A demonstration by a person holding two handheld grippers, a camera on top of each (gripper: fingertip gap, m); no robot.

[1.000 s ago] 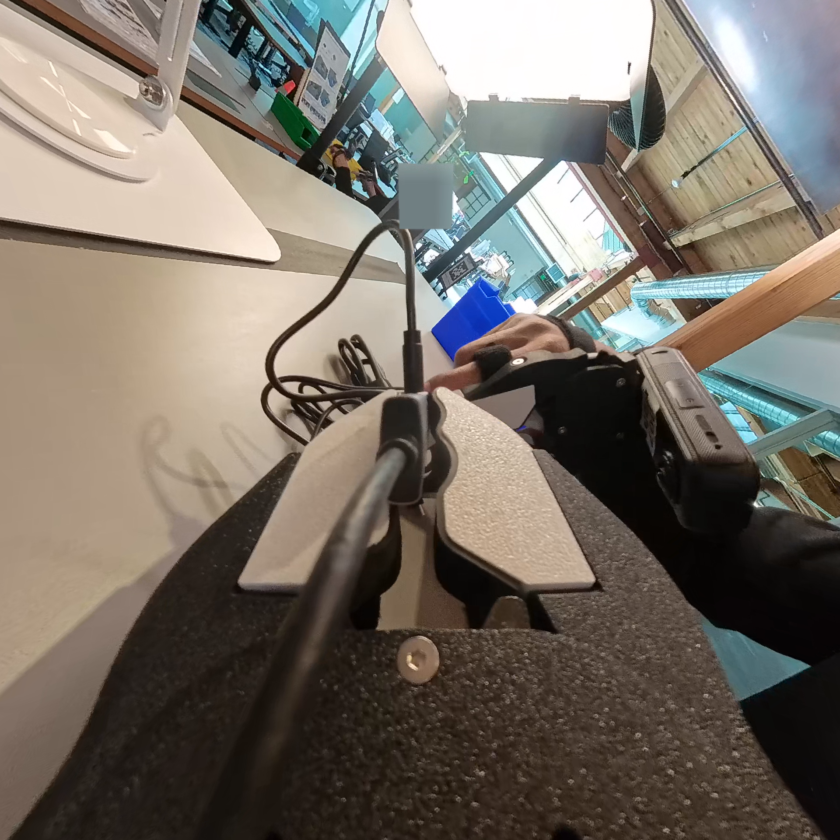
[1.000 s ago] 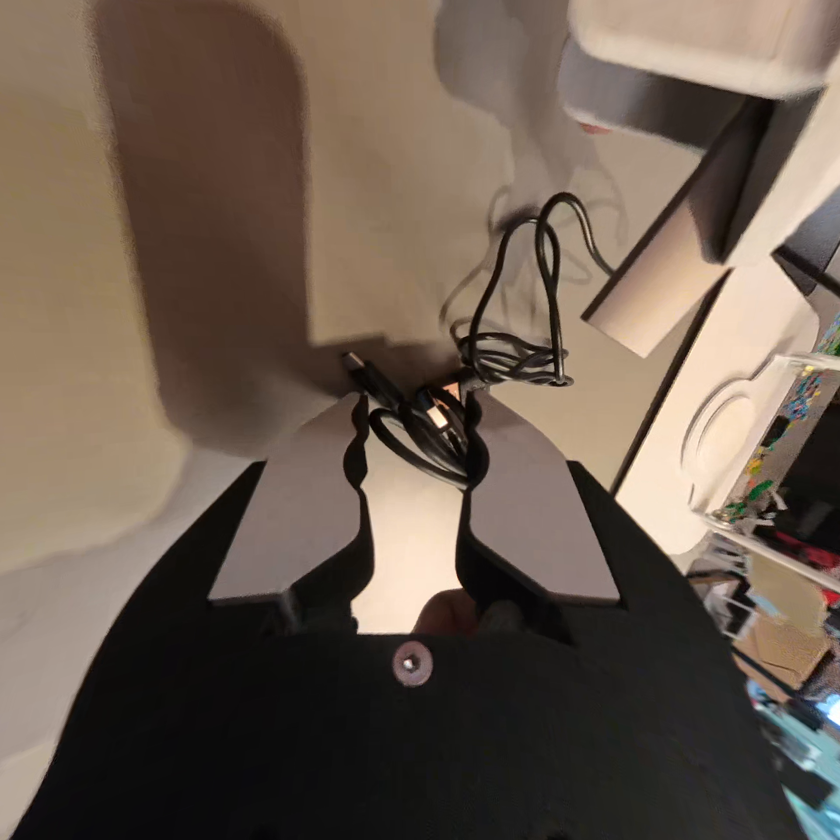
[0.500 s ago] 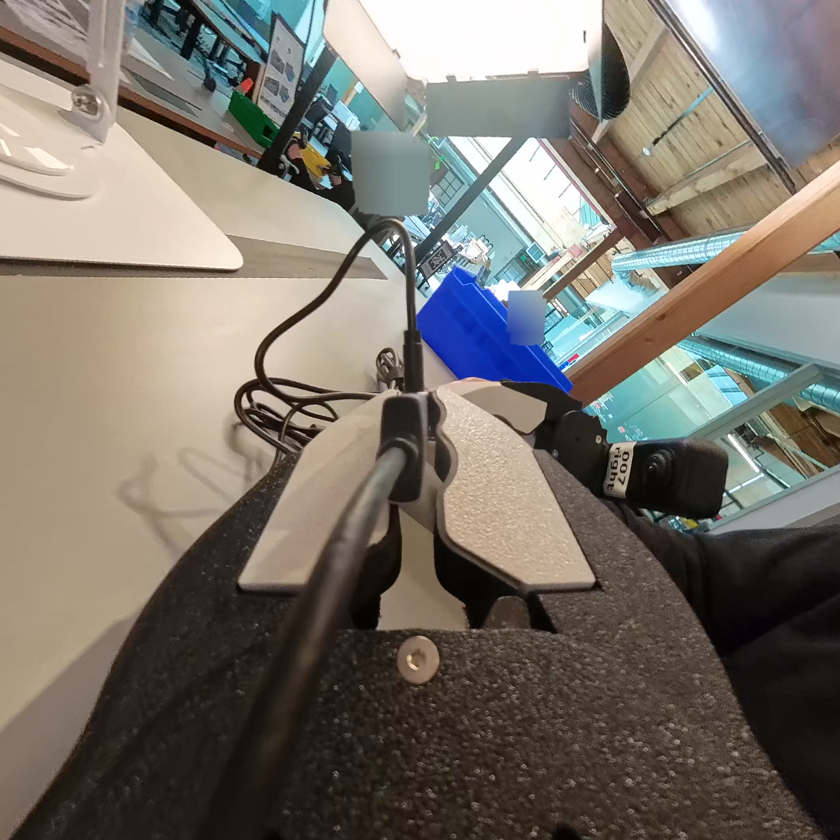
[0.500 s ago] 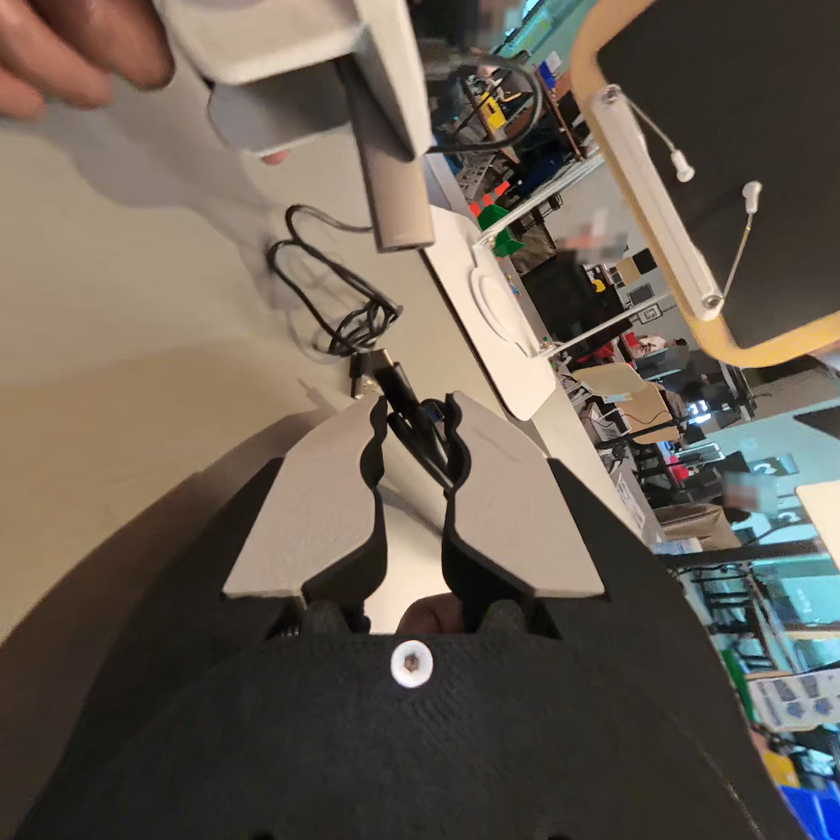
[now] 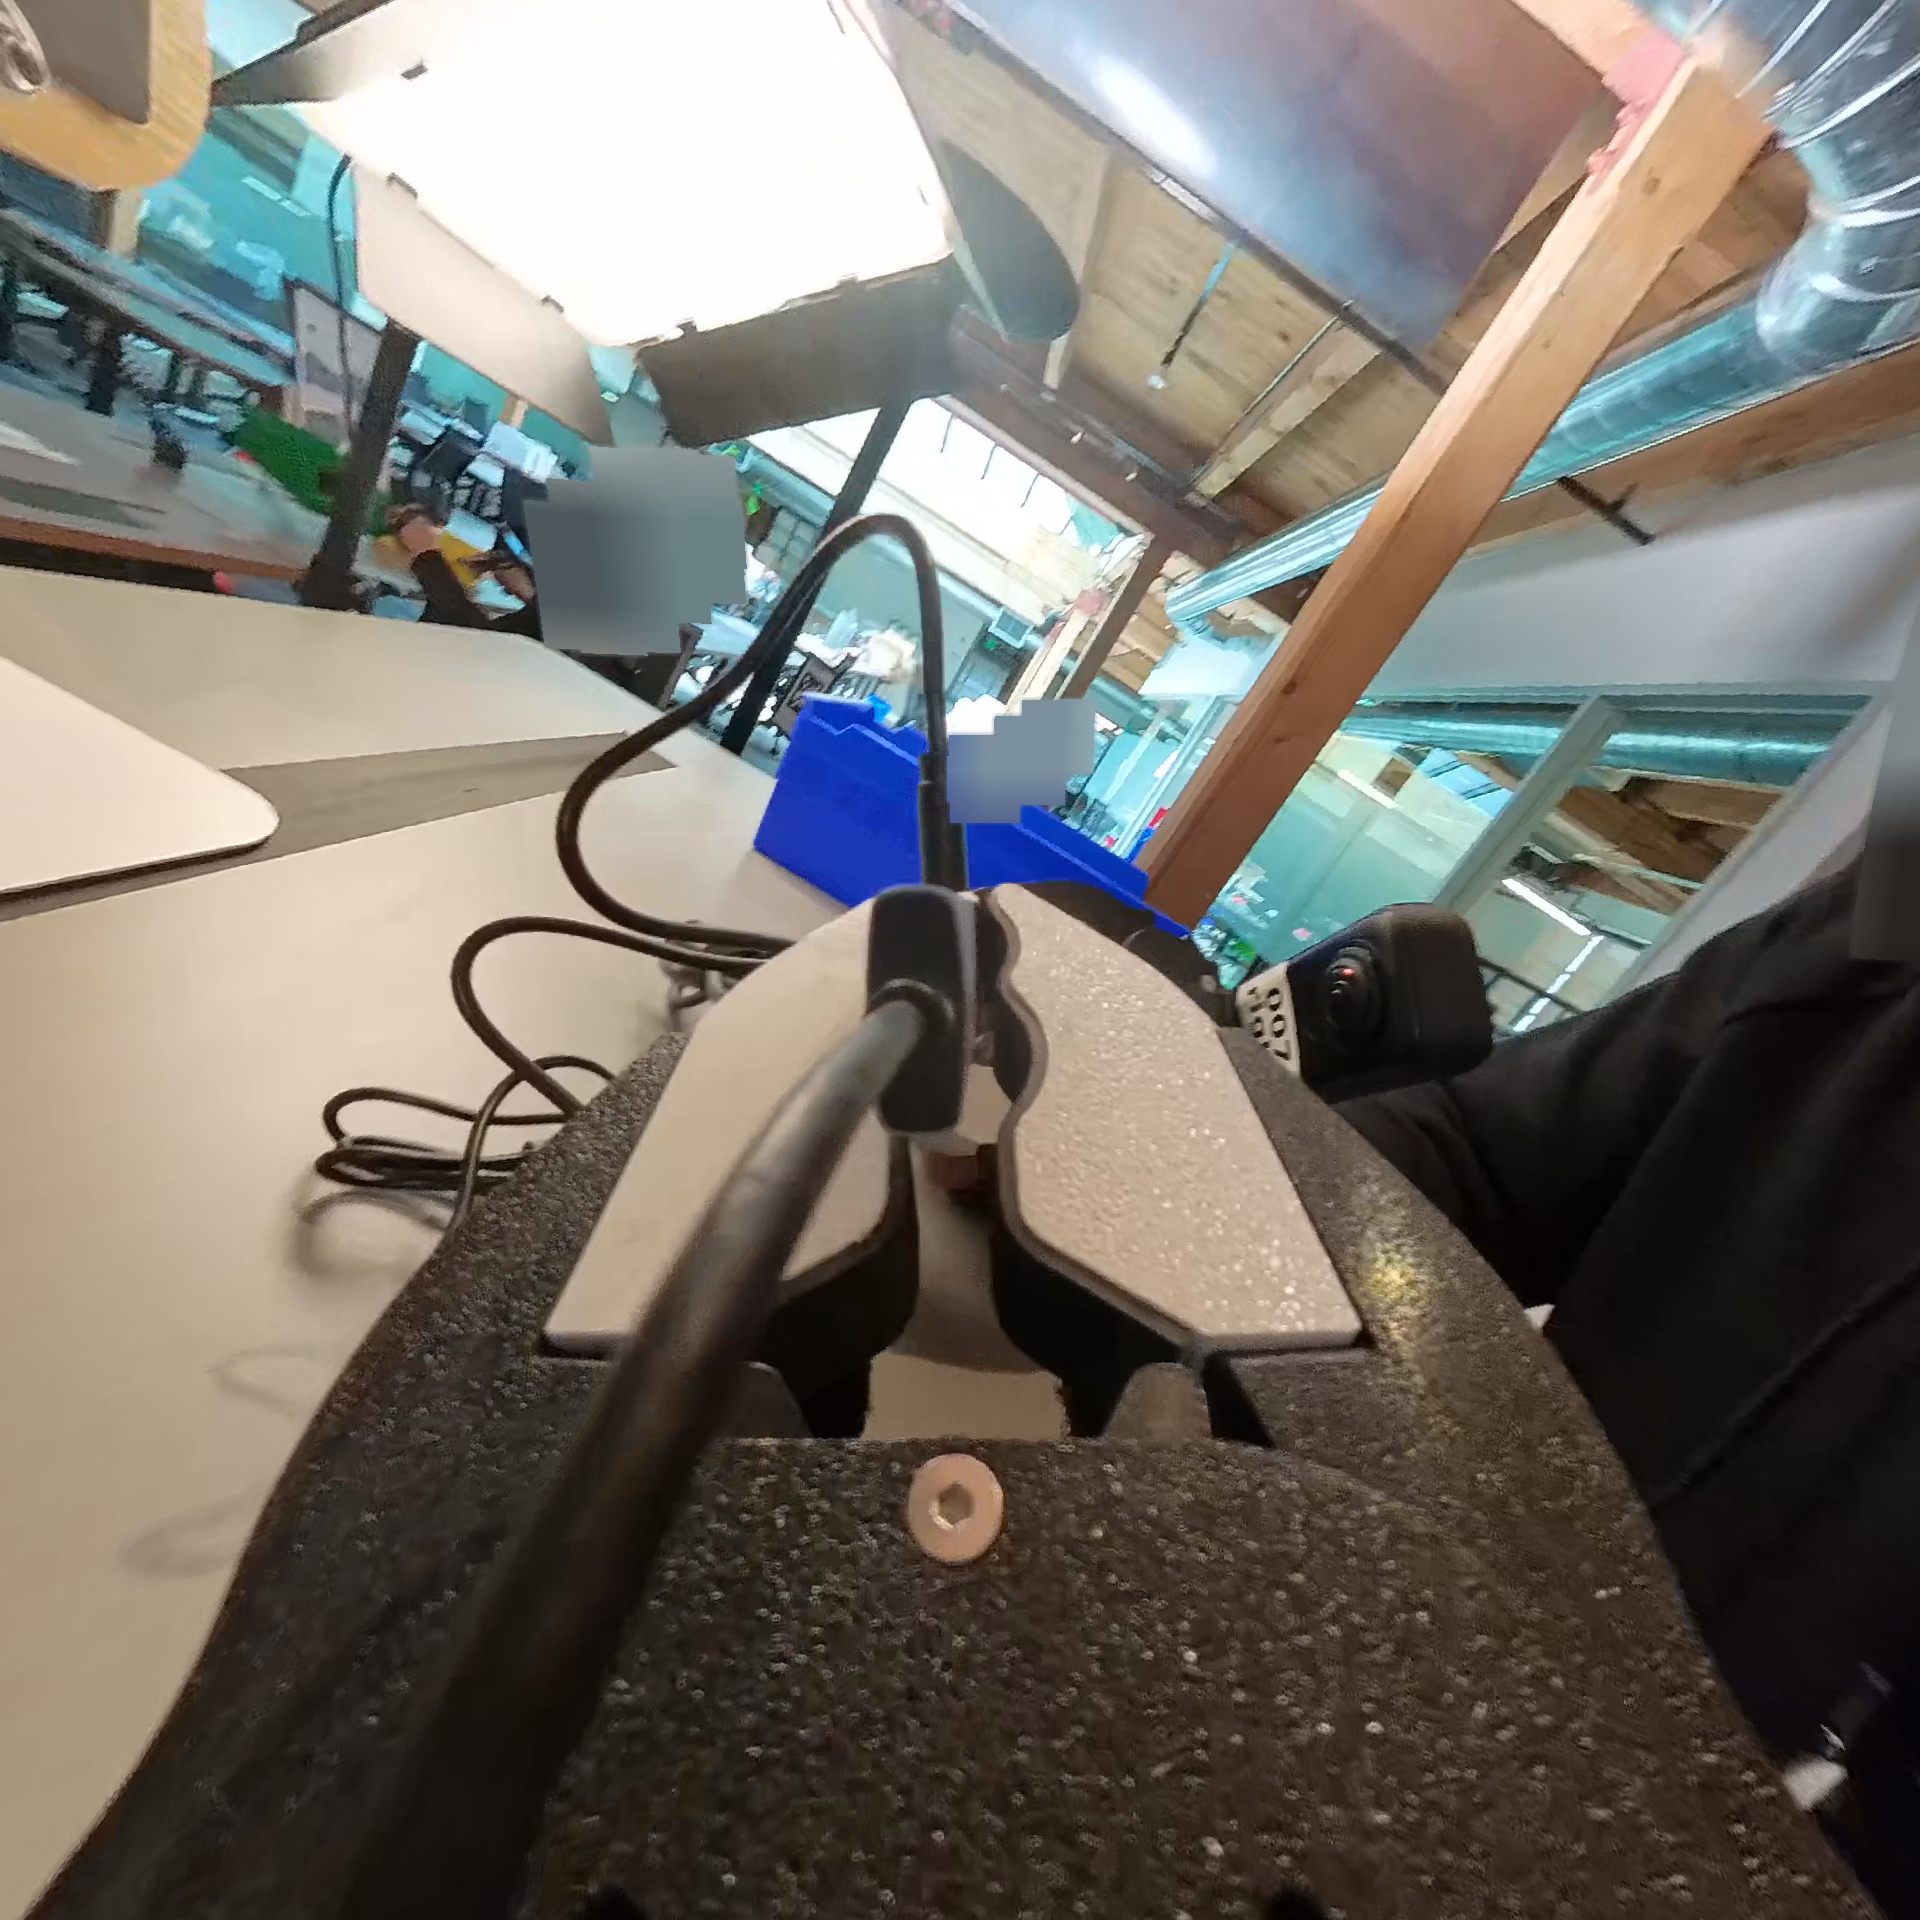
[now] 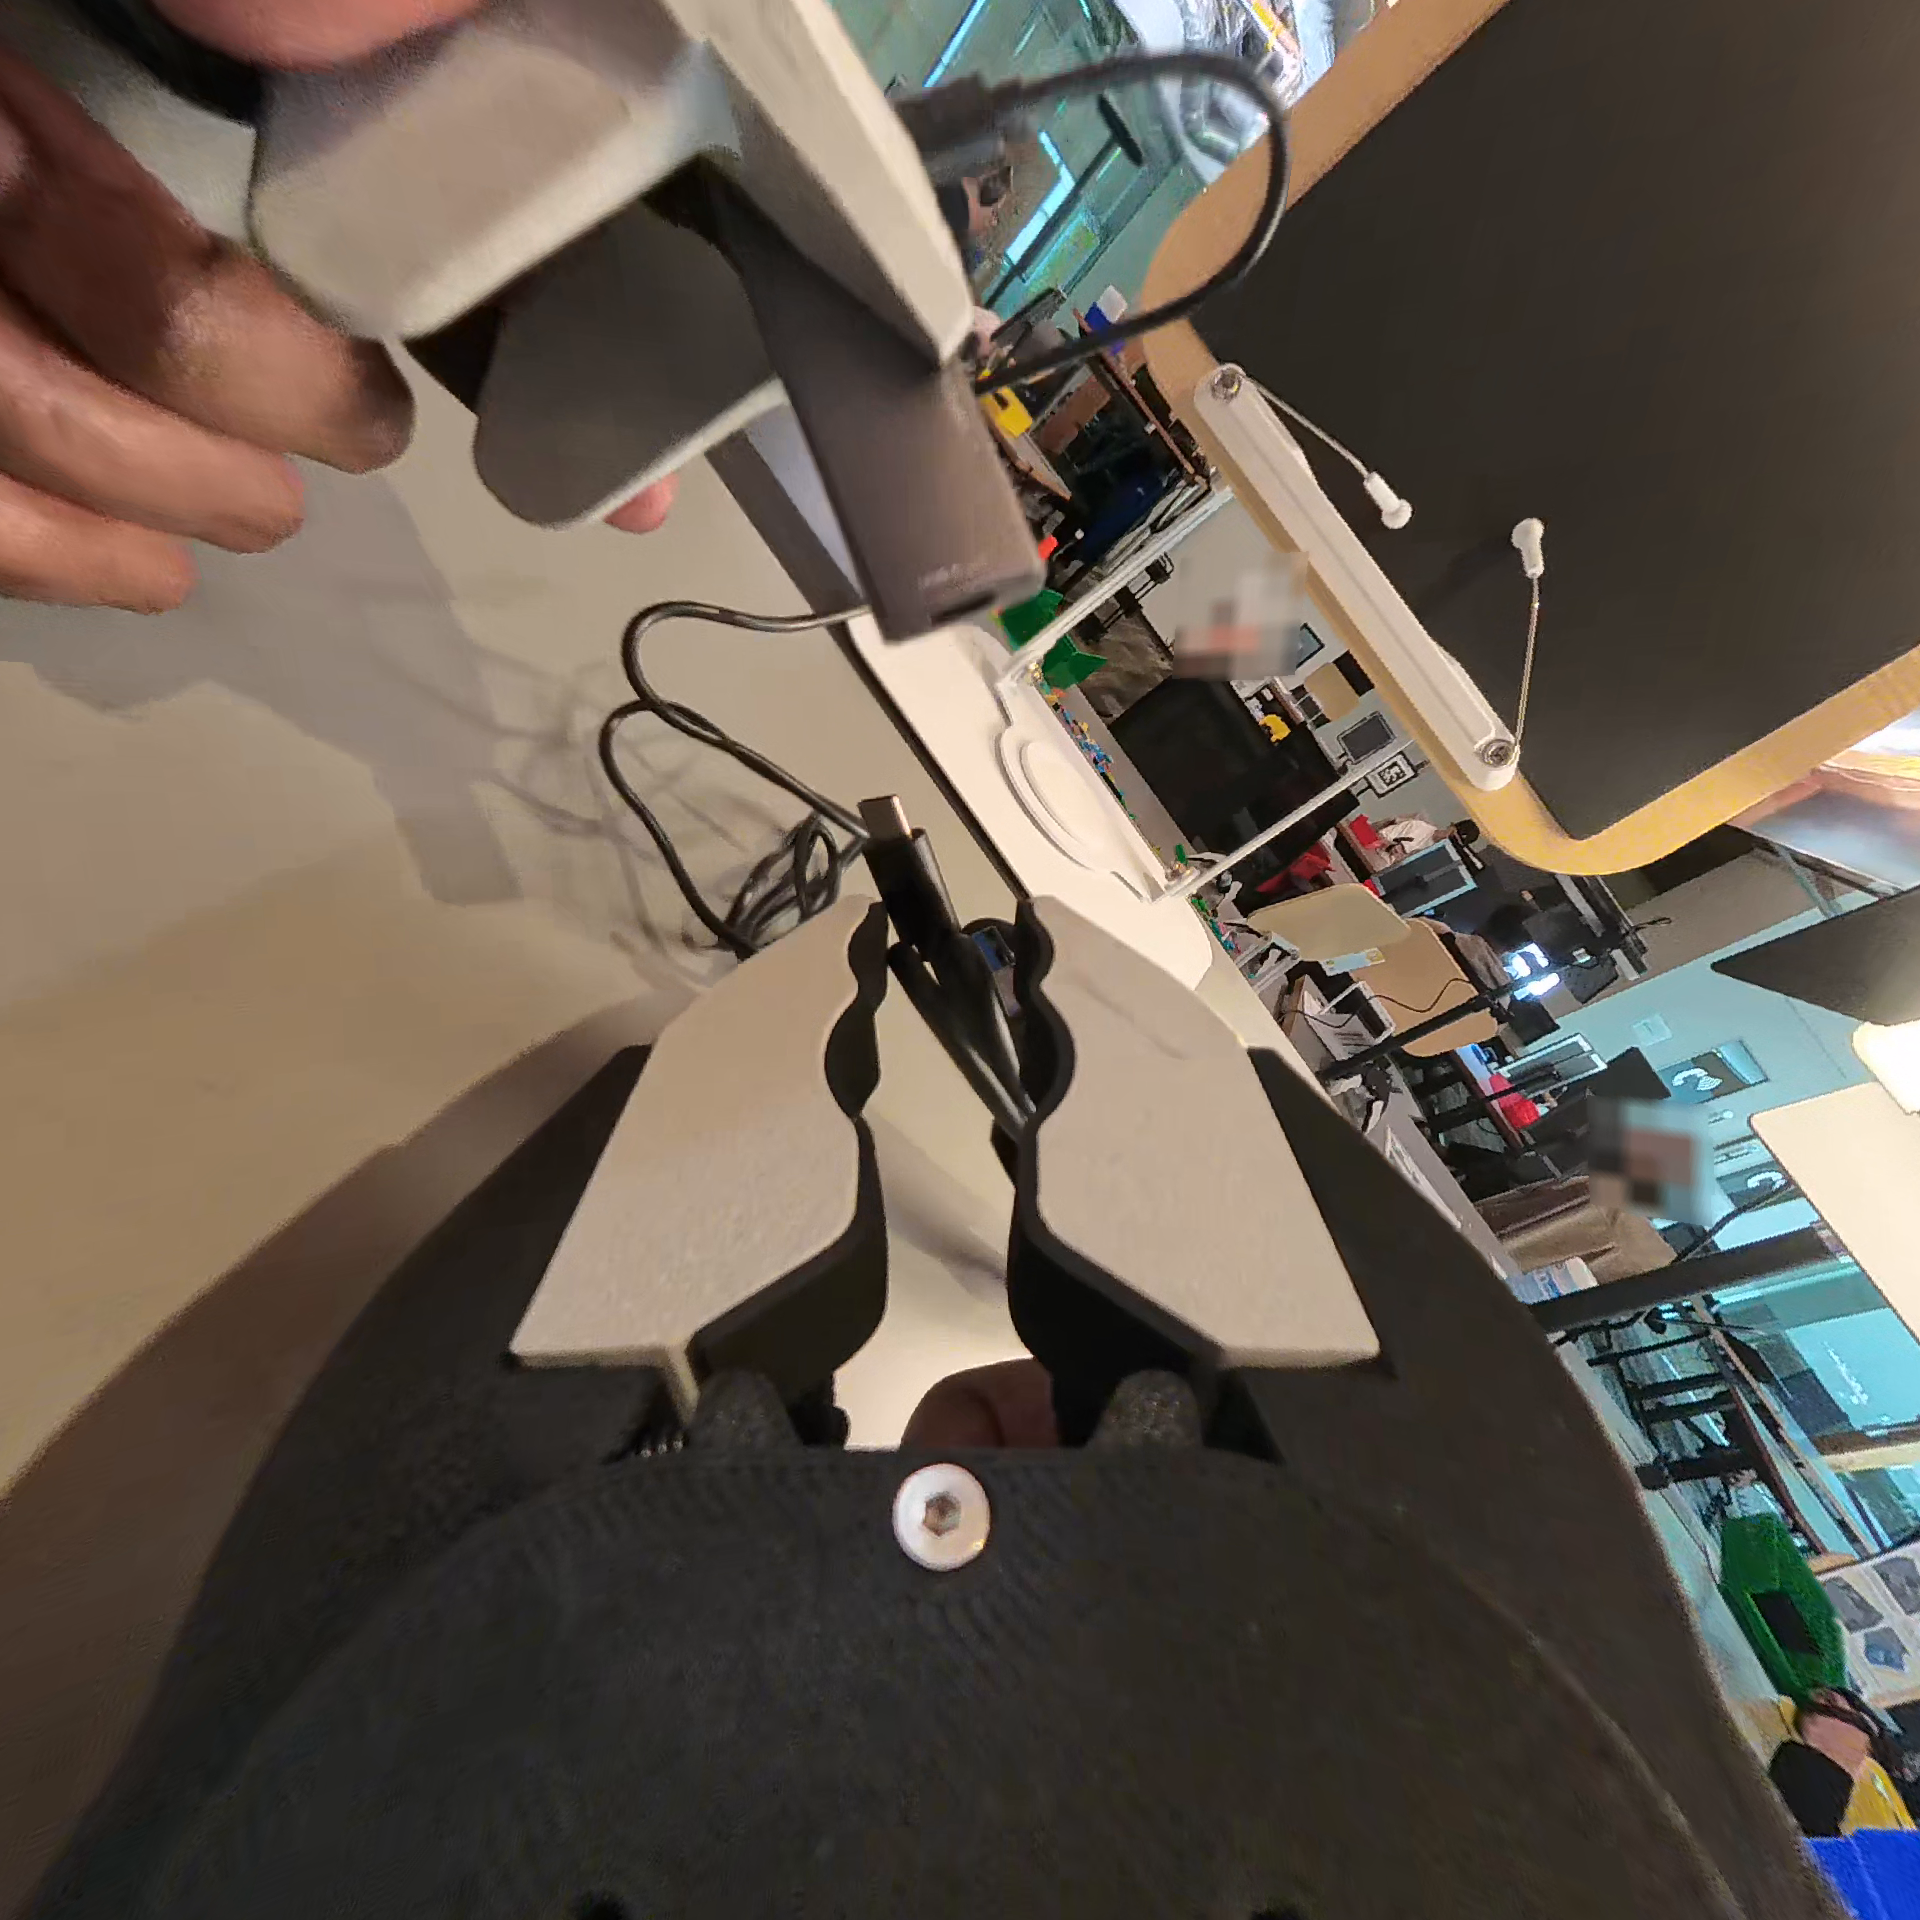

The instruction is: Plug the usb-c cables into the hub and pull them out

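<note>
On my left gripper [image 5: 961,940] the jaws are pressed together on the dark grey slab-shaped usb hub [image 5: 925,1023]; in the right wrist view that hub [image 6: 894,478] sticks out past the left gripper's pale fingers, long axis running down-right in frame, its open end port facing roughly toward my right gripper. The hub's own thick black lead [image 5: 665,1320] trails back over the left gripper body. One thin black cable [image 5: 727,686] is seated in the hub's far end, rises, arcs over and drops to the pale grey tabletop [image 5: 208,1039], where it lies in loose loops. My right gripper [image 6: 951,945] is clamped on a bunch of black cable w/ a black usb-c plug [image 6: 899,862] protruding from the tips. The plug sits just below the hub's end, apart from it, not touching. Plug body is slim, straight, w/ a small metal tip; long axis points up and slightly left in frame, approx toward the hub. A blue plastic bin [image 5: 862,821] stands on the table beyond the left gripper. A white flat pad [image 5: 114,810] lies at far left.
</note>
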